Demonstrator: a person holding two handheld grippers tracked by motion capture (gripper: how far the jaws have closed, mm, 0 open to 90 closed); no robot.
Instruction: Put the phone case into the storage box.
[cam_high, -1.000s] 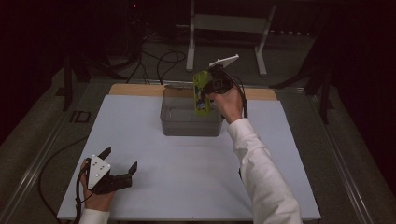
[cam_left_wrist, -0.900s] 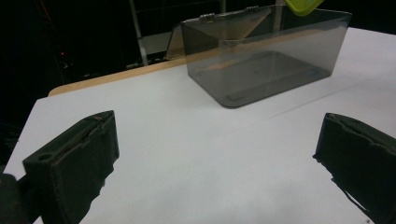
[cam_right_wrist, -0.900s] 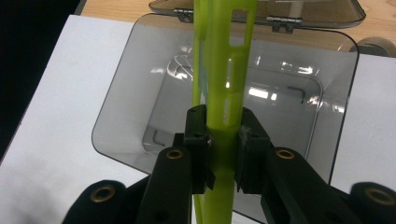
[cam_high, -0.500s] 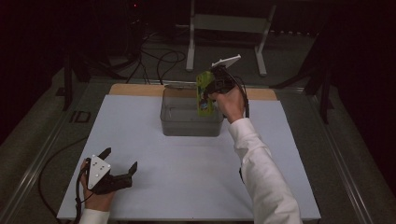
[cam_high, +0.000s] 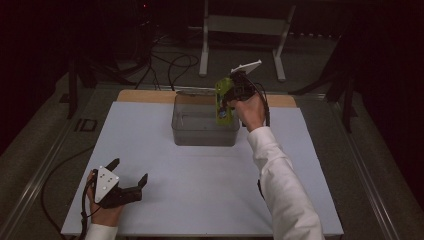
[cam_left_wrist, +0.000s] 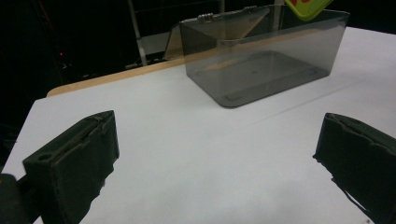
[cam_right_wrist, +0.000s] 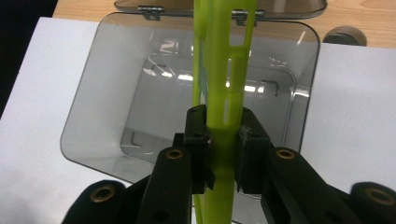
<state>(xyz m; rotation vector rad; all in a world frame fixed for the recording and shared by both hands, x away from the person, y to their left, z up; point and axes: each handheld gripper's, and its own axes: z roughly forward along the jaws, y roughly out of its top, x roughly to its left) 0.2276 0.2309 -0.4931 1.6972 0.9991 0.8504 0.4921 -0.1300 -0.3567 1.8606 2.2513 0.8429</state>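
Observation:
A flat lime-green plastic piece with slots and a red mark hangs edge-on over a clear grey plastic box. My right gripper is shut on its lower part; in the right gripper view the pads press it from both sides, with the green piece above the box's open inside. The box's hinged lid lies folded back. My left gripper rests open at the table's near left corner, nothing between its fingers. It faces the box across bare table.
The white table top has a wooden strip along its far edge. A small dark round thing sits on that strip right of the box. A metal stand and cables lie on the floor beyond.
My right gripper has drifted slightly to the right over the box with the green piece still in it. The left gripper has stayed put.

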